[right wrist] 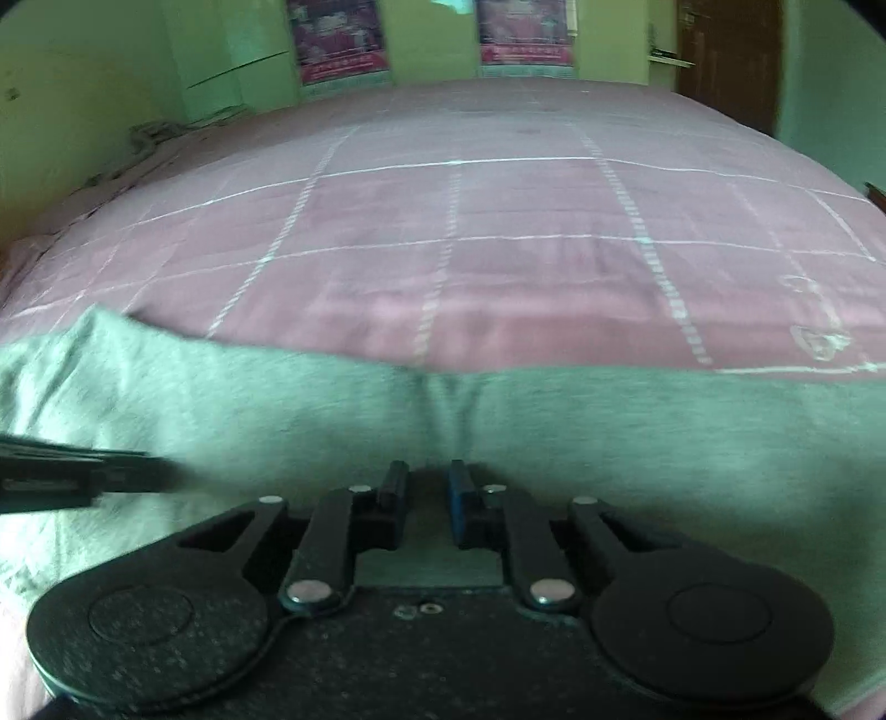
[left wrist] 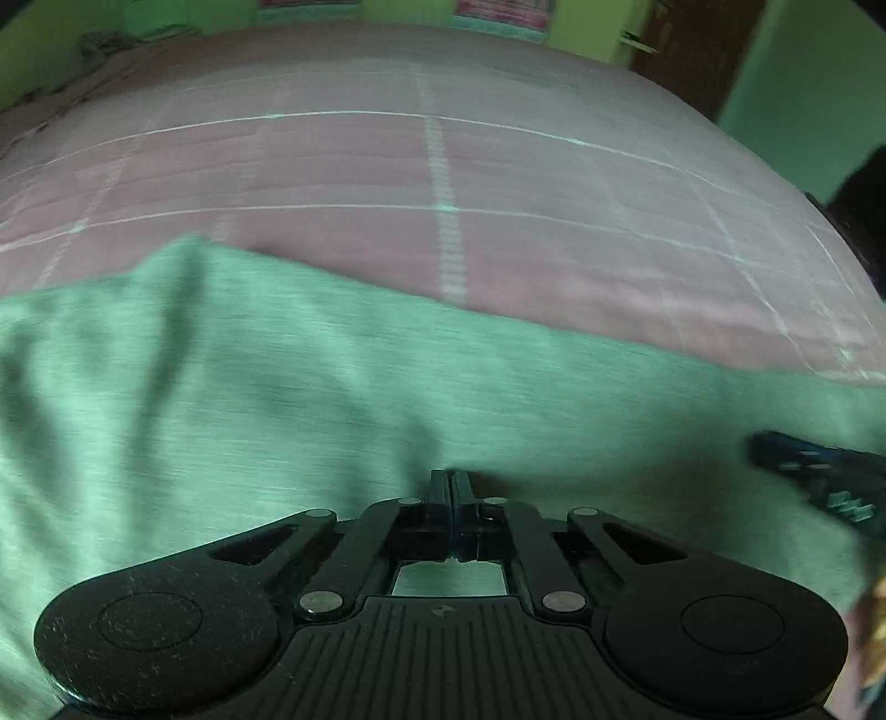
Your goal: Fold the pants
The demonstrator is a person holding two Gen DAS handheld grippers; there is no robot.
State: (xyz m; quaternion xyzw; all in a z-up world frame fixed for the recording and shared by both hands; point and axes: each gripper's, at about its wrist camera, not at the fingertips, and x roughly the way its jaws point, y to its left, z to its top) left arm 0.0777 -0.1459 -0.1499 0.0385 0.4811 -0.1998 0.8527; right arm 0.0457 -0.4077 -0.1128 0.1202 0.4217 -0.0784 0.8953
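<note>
Grey pants (left wrist: 277, 387) lie across the near part of a pink checked bedsheet (left wrist: 360, 166). In the left wrist view my left gripper (left wrist: 449, 477) has its fingers pressed together, and the cloth is drawn in creases to their tips. The right gripper (left wrist: 819, 476) enters from the right edge, over the same cloth. In the right wrist view the pants (right wrist: 637, 432) pucker toward my right gripper (right wrist: 429, 482), whose pads stand a little apart with a bunch of grey cloth pinched between them. The left gripper (right wrist: 83, 479) shows blurred at the left edge.
The pink sheet (right wrist: 498, 221) stretches far beyond the pants. A crumpled cloth (right wrist: 149, 135) lies at the bed's far left corner. Green walls carry two posters (right wrist: 338, 39), and a brown door (right wrist: 731, 61) stands at the far right.
</note>
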